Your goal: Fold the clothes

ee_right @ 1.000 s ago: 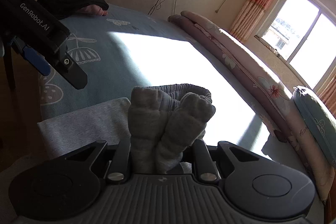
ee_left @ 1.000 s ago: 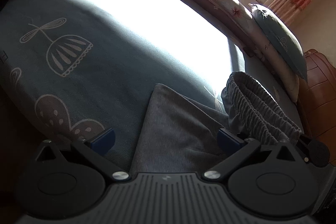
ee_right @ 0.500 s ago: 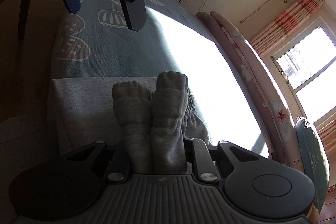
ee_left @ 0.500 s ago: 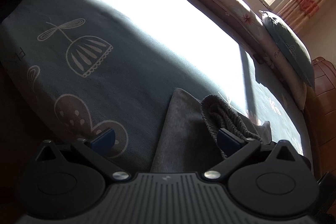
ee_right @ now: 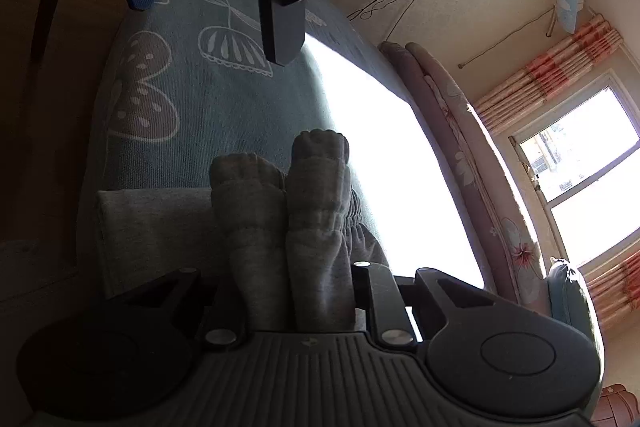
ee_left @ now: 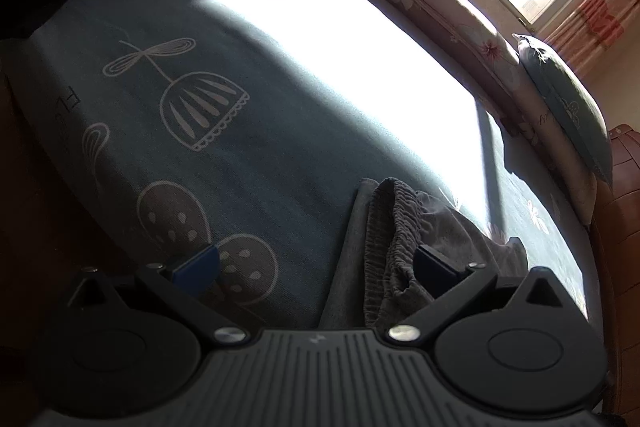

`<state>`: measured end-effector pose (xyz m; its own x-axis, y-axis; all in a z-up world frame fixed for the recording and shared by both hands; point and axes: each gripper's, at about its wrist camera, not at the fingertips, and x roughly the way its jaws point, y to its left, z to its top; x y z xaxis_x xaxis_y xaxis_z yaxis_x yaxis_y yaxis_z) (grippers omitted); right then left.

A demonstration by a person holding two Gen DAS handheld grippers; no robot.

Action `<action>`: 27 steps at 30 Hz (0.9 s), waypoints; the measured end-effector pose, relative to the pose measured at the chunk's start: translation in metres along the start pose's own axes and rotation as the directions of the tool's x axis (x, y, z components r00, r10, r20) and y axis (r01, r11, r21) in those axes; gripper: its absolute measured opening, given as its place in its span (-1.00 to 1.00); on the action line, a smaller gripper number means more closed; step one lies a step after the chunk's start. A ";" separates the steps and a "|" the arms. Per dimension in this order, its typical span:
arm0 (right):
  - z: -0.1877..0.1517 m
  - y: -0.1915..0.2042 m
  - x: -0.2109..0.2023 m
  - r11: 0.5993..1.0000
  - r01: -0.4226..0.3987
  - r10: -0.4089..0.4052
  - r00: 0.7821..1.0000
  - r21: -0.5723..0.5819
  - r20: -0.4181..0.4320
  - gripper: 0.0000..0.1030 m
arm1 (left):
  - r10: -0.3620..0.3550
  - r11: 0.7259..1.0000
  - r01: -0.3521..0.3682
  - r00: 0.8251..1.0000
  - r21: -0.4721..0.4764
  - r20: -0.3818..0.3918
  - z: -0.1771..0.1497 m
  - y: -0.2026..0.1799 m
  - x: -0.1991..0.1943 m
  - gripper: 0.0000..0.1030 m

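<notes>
Left gripper (ee_left: 316, 267): jaws spread wide over the blue patterned bed cover (ee_left: 192, 163), holding nothing.
Grey trousers (ee_left: 404, 251): lying at the near edge of the bed; the gathered waistband is just beside the left gripper's right finger.
Right gripper (ee_right: 298, 291): jaws have just been easing apart, two bunched folds of the trousers (ee_right: 288, 219) between them.
Hard to tell: deep shadow hides whether the pads press the cloth.
</notes>
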<state>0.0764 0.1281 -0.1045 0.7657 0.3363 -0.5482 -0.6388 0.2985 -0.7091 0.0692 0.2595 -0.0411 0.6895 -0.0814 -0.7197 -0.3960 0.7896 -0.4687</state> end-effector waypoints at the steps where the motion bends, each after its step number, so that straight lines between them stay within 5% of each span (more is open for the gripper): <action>1: -0.002 0.009 0.003 1.000 -0.013 0.013 1.000 -0.015 -0.003 -0.37 | 0.003 1.000 -0.003 1.000 0.004 -0.004 -0.001 -0.001 0.001 0.98; 6: -0.001 0.014 -0.013 0.999 -0.031 0.031 0.999 -0.018 0.007 -0.30 | 0.000 1.000 0.000 1.000 0.022 -0.011 0.001 -0.007 0.004 0.98; 11: -0.002 0.001 -0.050 0.989 -0.138 0.135 0.990 0.046 0.049 0.20 | -0.023 0.997 0.024 1.000 0.073 -0.014 0.002 -0.027 0.006 0.98; 14: -0.012 -0.023 -0.080 0.959 -0.230 0.215 0.971 0.166 0.099 0.30 | -0.071 0.990 0.073 0.997 0.119 -0.024 -0.002 -0.051 0.010 0.98; 19: -0.073 -0.079 -0.108 0.917 -0.097 0.103 0.995 0.386 0.006 0.35 | -0.154 0.944 0.173 0.984 0.280 -0.086 -0.027 -0.104 0.022 0.98; 21: -0.111 -0.102 -0.117 0.878 -0.029 0.068 0.996 0.477 -0.064 0.40 | -0.179 0.896 0.199 0.980 0.396 -0.088 -0.045 -0.129 0.025 0.98; 23: -0.161 -0.126 -0.127 0.820 0.054 0.042 0.987 0.569 -0.154 0.46 | -0.203 0.816 0.209 0.977 0.538 -0.071 -0.066 -0.152 0.026 0.98; 25: -0.204 -0.140 -0.137 0.756 0.130 0.034 0.971 0.641 -0.237 0.46 | -0.226 0.703 0.201 0.973 0.683 -0.054 -0.093 -0.174 0.027 0.98; 27: -0.242 -0.147 -0.148 0.684 0.197 0.033 0.954 0.702 -0.299 0.46 | -0.248 0.549 0.188 0.967 0.814 -0.056 -0.125 -0.195 0.027 0.98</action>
<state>0.0752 -0.1812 -0.0268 0.7316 0.0633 -0.6788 -0.3391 0.8976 -0.2817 0.0891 0.0274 -0.0333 0.7314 -0.3087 -0.6081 0.4058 0.9136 0.0243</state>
